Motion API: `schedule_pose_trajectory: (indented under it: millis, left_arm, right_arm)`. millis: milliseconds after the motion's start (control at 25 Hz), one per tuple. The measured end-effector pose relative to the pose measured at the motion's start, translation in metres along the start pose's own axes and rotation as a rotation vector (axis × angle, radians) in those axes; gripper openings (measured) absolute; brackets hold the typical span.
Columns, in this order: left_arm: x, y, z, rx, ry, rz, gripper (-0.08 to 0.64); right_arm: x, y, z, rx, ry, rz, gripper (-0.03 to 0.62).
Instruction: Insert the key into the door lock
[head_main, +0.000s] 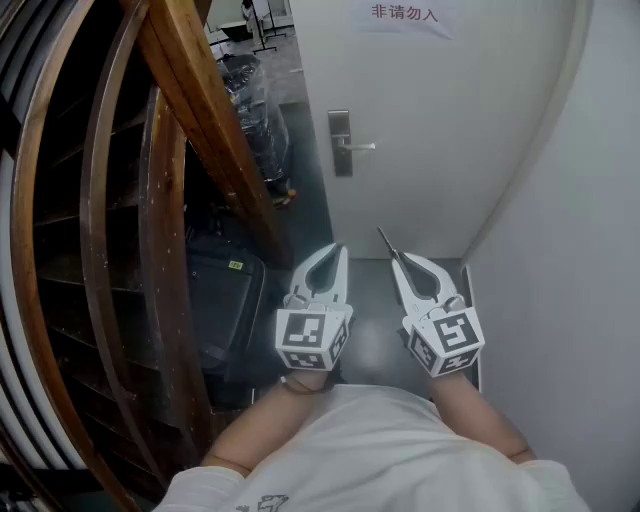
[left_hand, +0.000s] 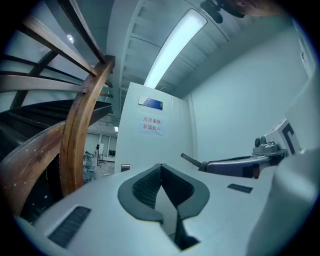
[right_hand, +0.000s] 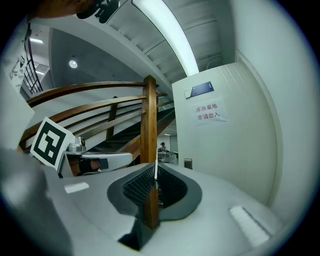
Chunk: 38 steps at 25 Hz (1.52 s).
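Observation:
The white door (head_main: 440, 120) carries a metal lock plate with a lever handle (head_main: 341, 143) at its left edge, some way ahead of both grippers. My right gripper (head_main: 400, 258) is shut on a thin key (head_main: 387, 241) that sticks out past the tips toward the door. In the right gripper view the key's blade (right_hand: 155, 170) shows edge-on between the pads, with the lock plate (right_hand: 188, 163) far off to its right. My left gripper (head_main: 338, 249) is shut with nothing in it, just left of the right one. The left gripper view shows the closed jaws (left_hand: 161, 168), the key (left_hand: 190, 160) and the door (left_hand: 150, 145).
A curved wooden stair railing (head_main: 170, 200) fills the left side. Black bags (head_main: 225, 290) and plastic-wrapped items (head_main: 250, 100) lie beneath it. A white wall (head_main: 580, 250) closes in on the right. A paper sign (head_main: 404, 14) hangs on the door.

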<state>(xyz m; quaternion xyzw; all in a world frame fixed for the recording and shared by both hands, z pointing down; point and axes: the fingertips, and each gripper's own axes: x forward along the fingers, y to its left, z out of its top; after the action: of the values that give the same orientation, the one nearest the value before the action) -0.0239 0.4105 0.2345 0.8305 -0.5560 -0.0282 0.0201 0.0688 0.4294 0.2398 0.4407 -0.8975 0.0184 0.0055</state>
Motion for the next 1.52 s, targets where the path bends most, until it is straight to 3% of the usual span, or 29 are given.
schedule_pose_trajectory:
  millis: [840,1120,1520]
  left_arm:
    - [0.017,0.029,-0.013,0.005,0.025,-0.014,0.008]
    - [0.043,0.059,-0.021,-0.001,0.042,-0.020,0.008]
    - [0.101,0.134,-0.021,-0.005,0.043,-0.051,0.008]
  right_arm:
    - [0.037,0.001,-0.011,0.032,0.011,0.003,0.026]
    - [0.074,-0.007,-0.018,0.059,0.031,-0.007,0.026]
    - [0.163,-0.021,-0.027,0.059,0.052,-0.031,0.026]
